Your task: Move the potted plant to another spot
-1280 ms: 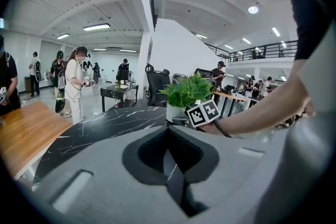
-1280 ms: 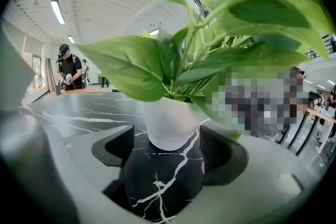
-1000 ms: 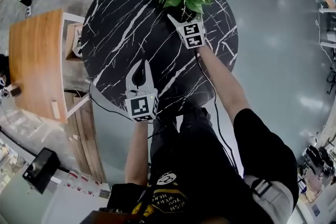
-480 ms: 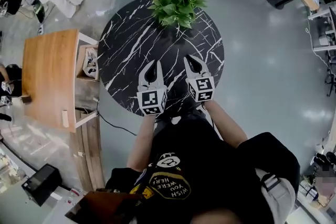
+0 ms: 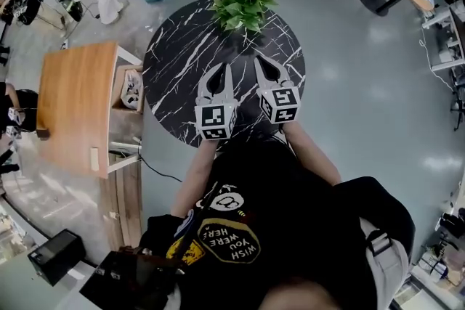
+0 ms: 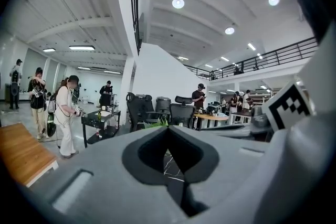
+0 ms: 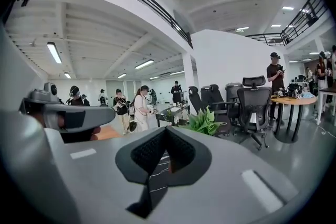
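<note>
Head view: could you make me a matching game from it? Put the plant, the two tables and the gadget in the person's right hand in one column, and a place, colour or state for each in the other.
Things:
1. potted plant
2. round table
3. wooden table
4. right gripper

Descriptions:
A. light brown, to the left of the round table
B. shut, with nothing between its jaws
C. black with white veins
D. standing at the round table's far edge

Pairs: 1-D, 2-C, 3-A, 4-B.
</note>
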The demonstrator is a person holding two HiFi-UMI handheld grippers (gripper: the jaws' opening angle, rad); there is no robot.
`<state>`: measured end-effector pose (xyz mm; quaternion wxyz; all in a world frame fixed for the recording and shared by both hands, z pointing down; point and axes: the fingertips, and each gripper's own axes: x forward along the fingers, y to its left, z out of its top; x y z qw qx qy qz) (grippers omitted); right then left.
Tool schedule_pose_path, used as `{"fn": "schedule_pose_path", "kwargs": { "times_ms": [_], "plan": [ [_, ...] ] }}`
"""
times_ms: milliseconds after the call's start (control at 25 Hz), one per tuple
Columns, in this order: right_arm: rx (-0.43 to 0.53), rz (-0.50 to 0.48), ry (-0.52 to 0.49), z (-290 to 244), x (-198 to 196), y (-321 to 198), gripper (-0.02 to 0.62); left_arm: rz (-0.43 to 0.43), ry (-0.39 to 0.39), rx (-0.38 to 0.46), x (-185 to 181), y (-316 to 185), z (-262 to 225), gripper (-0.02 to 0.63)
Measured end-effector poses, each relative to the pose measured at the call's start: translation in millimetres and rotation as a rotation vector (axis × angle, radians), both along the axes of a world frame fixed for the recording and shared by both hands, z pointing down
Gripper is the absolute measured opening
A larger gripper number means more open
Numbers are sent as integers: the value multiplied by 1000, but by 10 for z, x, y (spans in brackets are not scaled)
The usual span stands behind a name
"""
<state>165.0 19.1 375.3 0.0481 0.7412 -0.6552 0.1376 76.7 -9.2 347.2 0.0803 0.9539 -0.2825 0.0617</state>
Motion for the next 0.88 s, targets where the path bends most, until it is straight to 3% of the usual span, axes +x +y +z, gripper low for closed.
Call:
{"fn": "schedule_pose_path", "kwargs": {
  "times_ms": [880],
  "plan": [
    [5,-21,33,-120,-194,153,2,14,1,17,-105,194,-97,5]
  ]
}}
